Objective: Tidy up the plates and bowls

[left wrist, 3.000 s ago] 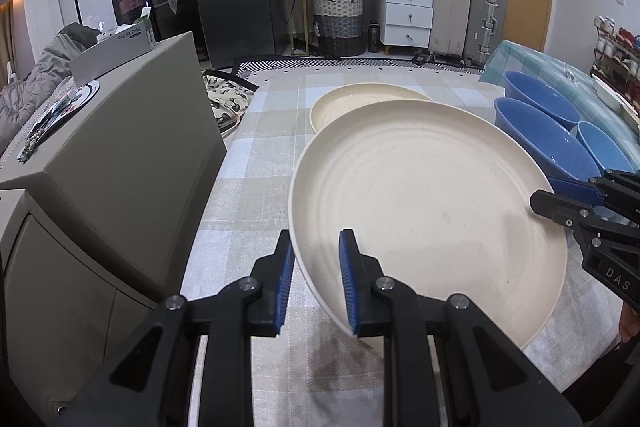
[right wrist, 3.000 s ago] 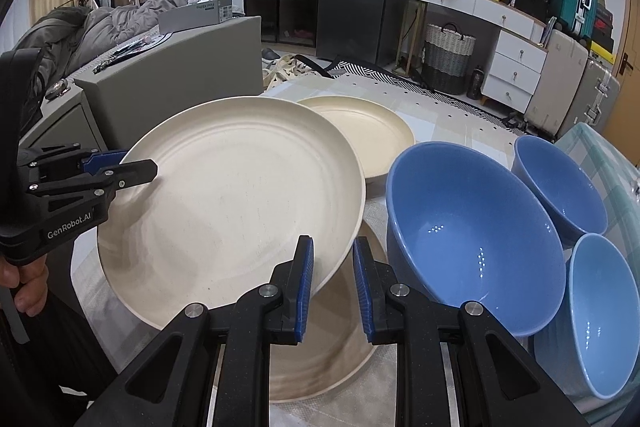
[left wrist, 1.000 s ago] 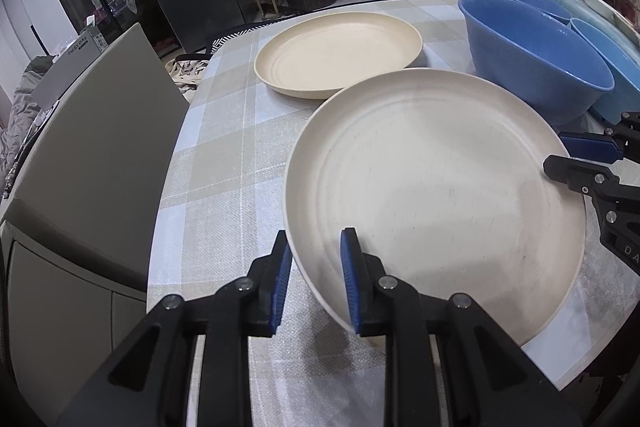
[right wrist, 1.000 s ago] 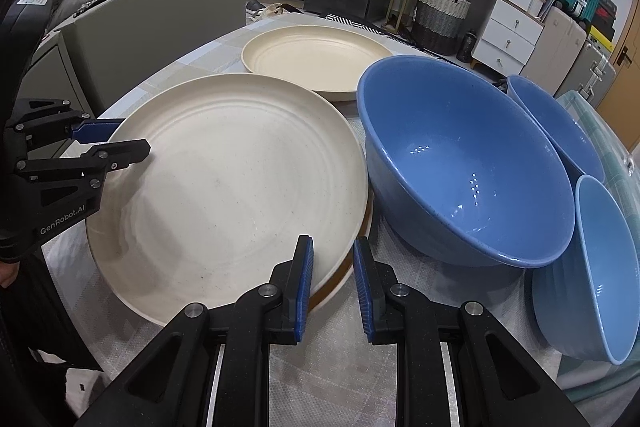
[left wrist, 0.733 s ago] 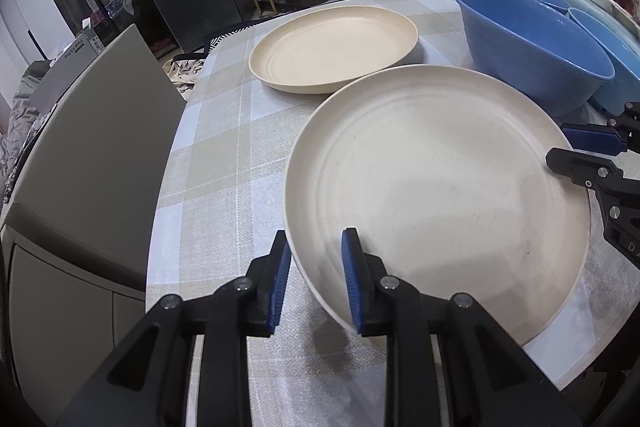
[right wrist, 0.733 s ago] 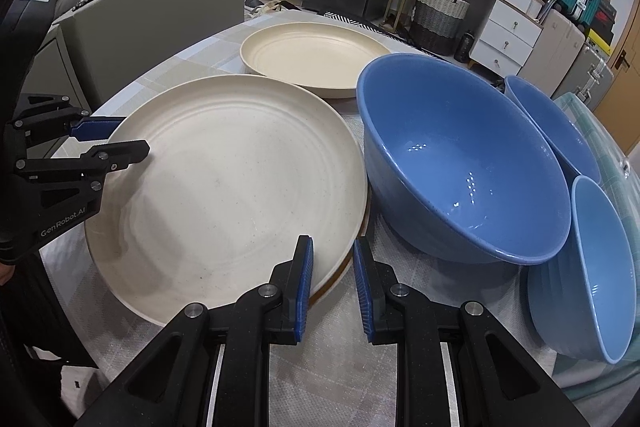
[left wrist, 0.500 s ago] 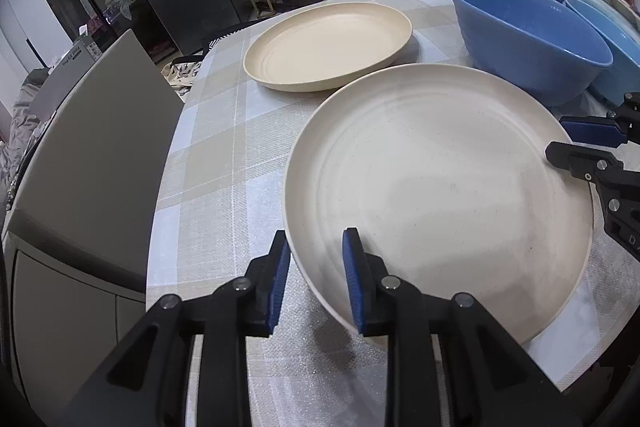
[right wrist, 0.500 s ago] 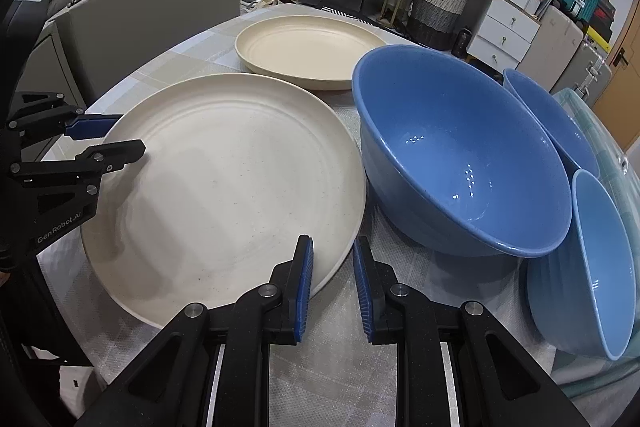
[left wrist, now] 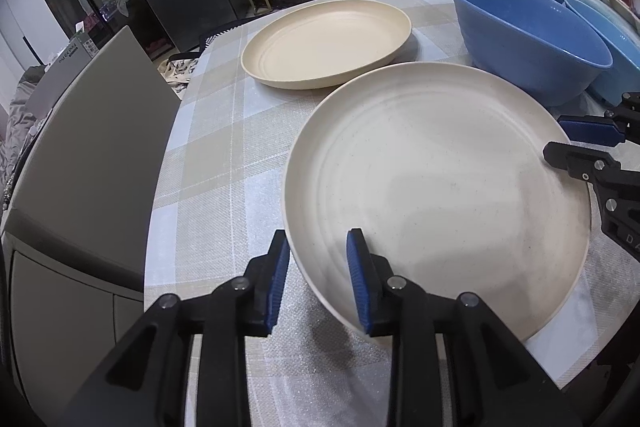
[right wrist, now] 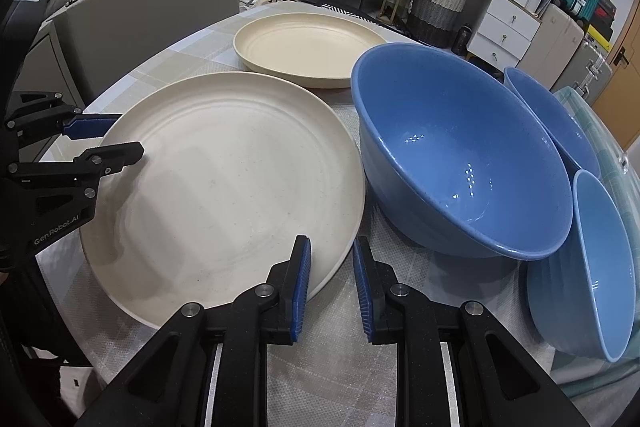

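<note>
The large cream plate [left wrist: 436, 183] lay on the checked tablecloth [left wrist: 212, 163], its near rim between the fingers of both grippers. The left gripper [left wrist: 318, 279] was opening, its pads clear of the rim. The right gripper [right wrist: 331, 283] straddled the opposite rim at a narrow gap; whether it pinched, I could not tell. A smaller cream plate [right wrist: 304, 49] sat beyond, three blue bowls [right wrist: 460, 155] just beside
</note>
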